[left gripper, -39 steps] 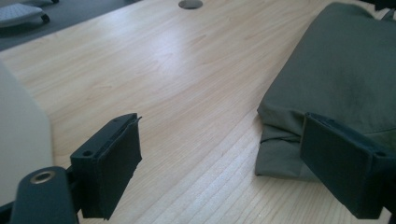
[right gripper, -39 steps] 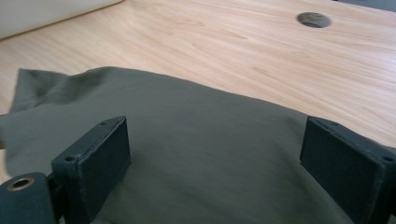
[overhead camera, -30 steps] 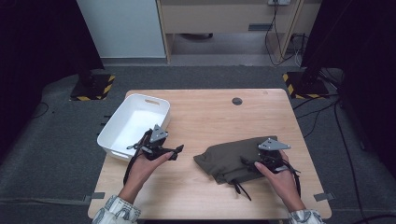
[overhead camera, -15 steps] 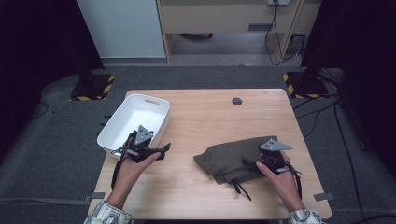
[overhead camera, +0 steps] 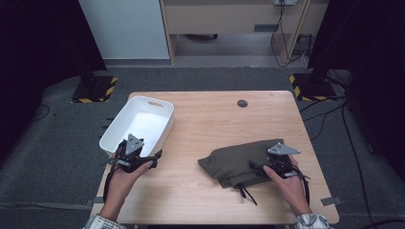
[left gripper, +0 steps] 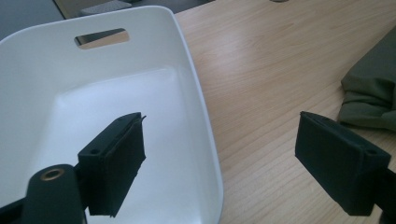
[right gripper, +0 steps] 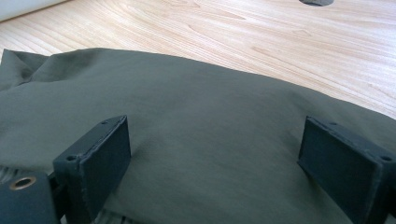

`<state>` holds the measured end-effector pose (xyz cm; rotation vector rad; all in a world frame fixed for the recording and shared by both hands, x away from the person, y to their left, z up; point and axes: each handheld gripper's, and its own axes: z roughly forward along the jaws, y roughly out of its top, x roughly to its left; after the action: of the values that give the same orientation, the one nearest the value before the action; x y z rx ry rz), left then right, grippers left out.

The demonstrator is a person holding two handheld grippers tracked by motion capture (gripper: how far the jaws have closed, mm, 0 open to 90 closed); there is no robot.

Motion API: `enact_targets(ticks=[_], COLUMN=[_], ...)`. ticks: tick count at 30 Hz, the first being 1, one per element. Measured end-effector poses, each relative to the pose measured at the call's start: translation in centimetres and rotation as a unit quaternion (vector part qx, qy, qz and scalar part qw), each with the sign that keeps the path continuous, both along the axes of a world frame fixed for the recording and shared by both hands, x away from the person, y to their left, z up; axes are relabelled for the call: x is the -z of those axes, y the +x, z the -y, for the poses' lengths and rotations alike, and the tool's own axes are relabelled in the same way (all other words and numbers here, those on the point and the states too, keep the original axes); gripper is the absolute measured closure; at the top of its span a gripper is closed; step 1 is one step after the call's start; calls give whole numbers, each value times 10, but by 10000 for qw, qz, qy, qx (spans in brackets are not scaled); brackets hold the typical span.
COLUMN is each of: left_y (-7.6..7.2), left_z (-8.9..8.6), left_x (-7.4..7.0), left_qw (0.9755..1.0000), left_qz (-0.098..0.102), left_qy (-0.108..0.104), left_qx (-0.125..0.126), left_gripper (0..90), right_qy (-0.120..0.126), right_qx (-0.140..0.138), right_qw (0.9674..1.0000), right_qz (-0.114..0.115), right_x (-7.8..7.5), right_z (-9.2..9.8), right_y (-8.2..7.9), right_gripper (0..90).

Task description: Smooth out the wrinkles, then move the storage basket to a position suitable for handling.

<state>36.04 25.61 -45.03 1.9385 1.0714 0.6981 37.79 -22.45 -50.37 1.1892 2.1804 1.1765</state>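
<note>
1. Lying on the wooden table (overhead camera: 210,119), toward its near right part, a folded olive-green garment (overhead camera: 236,162) is being seen; black drawstrings (overhead camera: 246,193) are trailing from its near edge onto the wood.
2. The right gripper (overhead camera: 267,168) is being held at the garment's right end by the person's right hand (overhead camera: 286,183). In the right gripper view its jaws are being kept wide apart, one to each side, with the green cloth (right gripper: 196,135) spread below and between them. No fold is being pinched by the pads (right gripper: 100,154); whether they are touching the cloth cannot be told.
3. The left gripper (overhead camera: 155,156) is being held by the left hand (overhead camera: 122,179) at the near corner of the white bin (overhead camera: 165,129), well apart from the garment.
4. In the left gripper view its jaws are being kept wide open with nothing between them: one pad (left gripper: 114,161) is showing over the bin's bare white floor (left gripper: 93,107), the other over the table beside the bin's rim.
5. A dark round grommet (overhead camera: 242,103) is being seen in the table's far part, and the bin's handle slot (left gripper: 101,37) is showing in its far wall.
</note>
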Motion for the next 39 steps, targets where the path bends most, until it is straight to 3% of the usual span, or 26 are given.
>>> enact_targets(ticks=[18,23,26,28,36,39], left_y=[-12,-11,-10,-10,-6,-4], left_z=[-14,-11,-8,-7,-2,-4], left_x=[20,24,26,26,29,29], left_qw=[9996,9996,9995,9996,9995,9997], left_qz=[-101,-143,-185,-147,-164,-141], left_qy=[63,121,182,167,261,159], left_qx=[-273,-217,-201,-195,-92,-81], left_gripper=[158,182,236,387,592,692], right_qy=[61,62,69,74,95,99], right_qx=[39,35,30,24,11,14], right_qw=[10000,10000,10000,10000,9999,9999], right_qz=[-39,-54,-64,-59,-110,-120], right_x=[1,2,2,3,3,4], right_z=[3,3,3,3,4,4], right_y=[1,1,2,2,3,3], right_gripper=[93,93,93,93,93,93])
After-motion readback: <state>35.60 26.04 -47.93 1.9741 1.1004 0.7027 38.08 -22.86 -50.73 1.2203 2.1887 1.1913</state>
